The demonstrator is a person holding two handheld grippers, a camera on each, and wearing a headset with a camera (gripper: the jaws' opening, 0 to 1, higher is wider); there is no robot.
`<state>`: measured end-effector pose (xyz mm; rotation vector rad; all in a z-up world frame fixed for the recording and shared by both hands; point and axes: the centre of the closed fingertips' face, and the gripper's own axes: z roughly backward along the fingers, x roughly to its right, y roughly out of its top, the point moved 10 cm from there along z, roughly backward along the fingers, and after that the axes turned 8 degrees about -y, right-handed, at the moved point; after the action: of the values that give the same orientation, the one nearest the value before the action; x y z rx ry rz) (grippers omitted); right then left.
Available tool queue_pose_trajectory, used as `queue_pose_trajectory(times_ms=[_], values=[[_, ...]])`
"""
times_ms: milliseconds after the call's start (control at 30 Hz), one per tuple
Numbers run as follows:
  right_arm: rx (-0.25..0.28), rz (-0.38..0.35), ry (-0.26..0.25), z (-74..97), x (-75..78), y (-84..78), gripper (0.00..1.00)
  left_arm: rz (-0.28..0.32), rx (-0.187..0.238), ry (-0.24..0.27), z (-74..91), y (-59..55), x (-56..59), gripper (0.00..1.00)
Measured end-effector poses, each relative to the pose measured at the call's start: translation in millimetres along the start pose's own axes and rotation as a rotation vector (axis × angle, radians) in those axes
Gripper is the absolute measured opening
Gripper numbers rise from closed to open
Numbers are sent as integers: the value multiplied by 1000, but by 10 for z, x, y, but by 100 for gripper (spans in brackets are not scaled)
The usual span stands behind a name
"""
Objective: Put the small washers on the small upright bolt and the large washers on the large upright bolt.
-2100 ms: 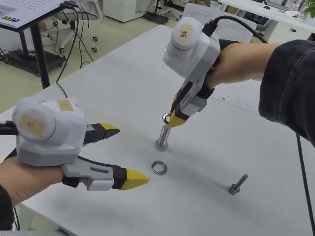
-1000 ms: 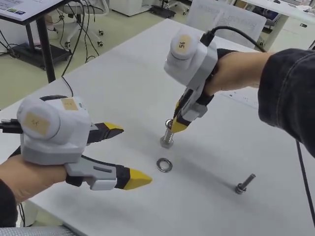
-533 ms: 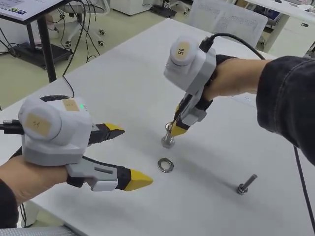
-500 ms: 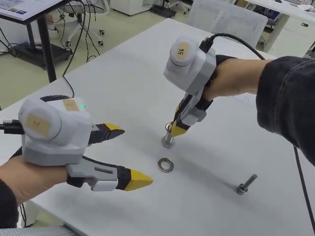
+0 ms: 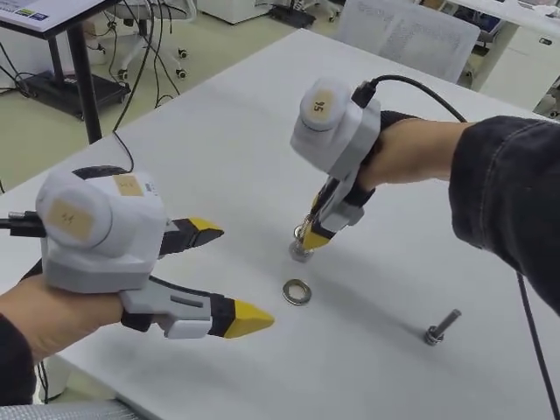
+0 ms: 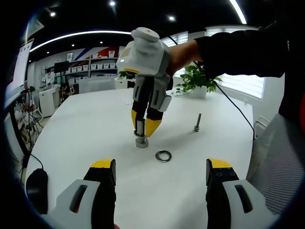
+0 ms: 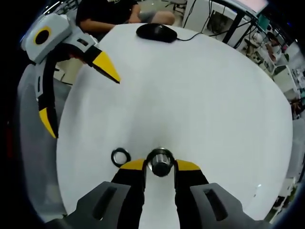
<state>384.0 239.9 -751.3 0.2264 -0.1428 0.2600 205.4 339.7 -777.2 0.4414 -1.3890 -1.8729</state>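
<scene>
Right tool (image 7: 160, 165), jaws narrow, grips a large washer (image 7: 153, 158) ringed around the large bolt (image 6: 141, 134), whose long axis stands vertical between the tips. Left tool (image 6: 160, 165) gapes wide.

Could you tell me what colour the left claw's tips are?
Yellow: the left claw tips show best in the head view.

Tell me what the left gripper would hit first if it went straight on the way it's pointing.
Probably the loose large washer, flat on the table ahead of the open left gripper. Just beyond stands the large bolt, though depth is unclear.
</scene>
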Motion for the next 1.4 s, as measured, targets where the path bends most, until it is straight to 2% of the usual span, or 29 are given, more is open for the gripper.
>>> queue_pose_trajectory(times_ms=[433,833,1400], values=[[-13,-14,-2,-125,-48,-5,24,5,1,0,-4,-9,-14,77],[-11,-31,-3,-119,-66,-15,24,4,-1,-3,-19,-17,-9,77],[-12,-12,1,-145,-31,-65,27,2,-1,-4,-21,-6,-19,77]])
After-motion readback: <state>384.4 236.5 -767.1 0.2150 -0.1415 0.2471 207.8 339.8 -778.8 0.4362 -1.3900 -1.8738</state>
